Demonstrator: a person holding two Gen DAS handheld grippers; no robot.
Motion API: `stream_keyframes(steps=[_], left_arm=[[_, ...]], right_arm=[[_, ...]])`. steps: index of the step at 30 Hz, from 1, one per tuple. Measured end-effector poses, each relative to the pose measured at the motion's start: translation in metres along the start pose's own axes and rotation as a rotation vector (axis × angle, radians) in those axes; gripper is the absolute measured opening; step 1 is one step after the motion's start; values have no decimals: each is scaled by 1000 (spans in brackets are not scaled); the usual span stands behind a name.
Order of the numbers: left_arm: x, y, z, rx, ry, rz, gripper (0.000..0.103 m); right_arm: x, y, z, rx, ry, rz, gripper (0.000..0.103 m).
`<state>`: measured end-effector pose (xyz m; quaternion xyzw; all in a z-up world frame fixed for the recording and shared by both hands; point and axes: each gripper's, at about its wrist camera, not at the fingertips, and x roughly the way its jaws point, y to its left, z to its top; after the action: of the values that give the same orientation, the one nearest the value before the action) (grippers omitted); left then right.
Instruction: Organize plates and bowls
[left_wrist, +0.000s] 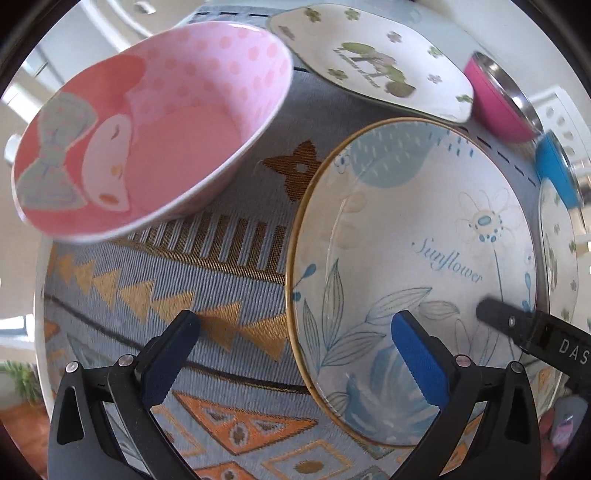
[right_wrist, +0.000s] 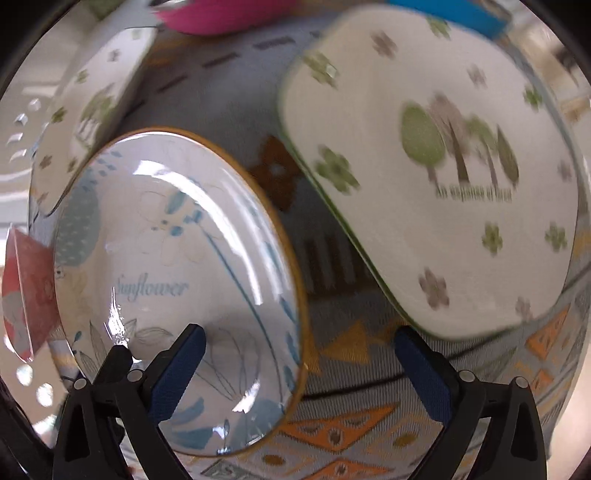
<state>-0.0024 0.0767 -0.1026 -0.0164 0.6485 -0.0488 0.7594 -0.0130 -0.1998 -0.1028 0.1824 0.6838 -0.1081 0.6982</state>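
Right wrist view shows the right hand-held gripper (right_wrist: 299, 345) wide and empty, between plates; next it likely must close on the Sunflower plate (right_wrist: 177, 280) rim beneath its left finger.

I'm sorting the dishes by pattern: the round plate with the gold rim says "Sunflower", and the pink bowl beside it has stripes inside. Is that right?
Not quite. The pink bowl has polka dots inside, not stripes, as the left wrist view shows. The gold-rimmed round plate does read "Sunflower".

Bright daylight, glare (right view blurred).
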Motion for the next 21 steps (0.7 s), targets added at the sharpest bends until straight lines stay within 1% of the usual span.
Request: stream_keyframes(steps=[2, 3, 5, 6, 7, 9, 10, 11, 12, 13, 14, 15, 16, 17, 18, 21], left_arm=[[1, 3, 5, 14, 3, -4, 103], [2, 5, 7, 19, 3, -5, 103], [3, 7, 12, 21, 2, -5, 103], [1, 7, 16, 21, 2, -6, 103], [1, 4, 11, 23, 0, -5, 103], [1, 4, 9, 31, -5, -6, 103], [-2, 1, 2, 30, -12, -6, 102], [-6, 4, 3, 16, -41, -7, 88], [-15, -2, 0, 0, -74, -11, 76], [-22, -3, -1, -15, -106, -58, 44], [-24, -1, 0, -22, -108, -104, 26], [-24, -2, 1, -18, -103, -126, 24], [-24, -6, 1, 5, -109, -110, 25], [-25, -9, 0, 25, -121, -90, 25], [-25, -11, -1, 32, -128, -82, 26], [-24, -8, 1, 32, -116, -99, 25]], right_arm=[[-4, 7, 5, -65, -49, 3, 88], [-5, 8, 8, -85, -76, 18, 84], [-6, 11, 7, -106, -117, 20, 82], [-7, 13, 8, -133, -141, 25, 78], [-7, 14, 7, -158, -155, 34, 76], [-10, 13, 11, -218, -181, 68, 56], [-11, 11, 12, -213, -180, 74, 56], [-11, 7, 16, -205, -185, 78, 52], [-11, 3, 18, -198, -186, 82, 47], [-12, 1, 19, -187, -186, 91, 44], [-13, -4, 23, -177, -182, 104, 40], [-15, -7, 23, -175, -181, 109, 36], [-15, -12, 27, -172, -177, 117, 35], [-14, -12, 16, -172, -176, 117, 33], [-14, -12, 19, -176, -175, 117, 33], [-14, -15, 21, -186, -166, 122, 32]])
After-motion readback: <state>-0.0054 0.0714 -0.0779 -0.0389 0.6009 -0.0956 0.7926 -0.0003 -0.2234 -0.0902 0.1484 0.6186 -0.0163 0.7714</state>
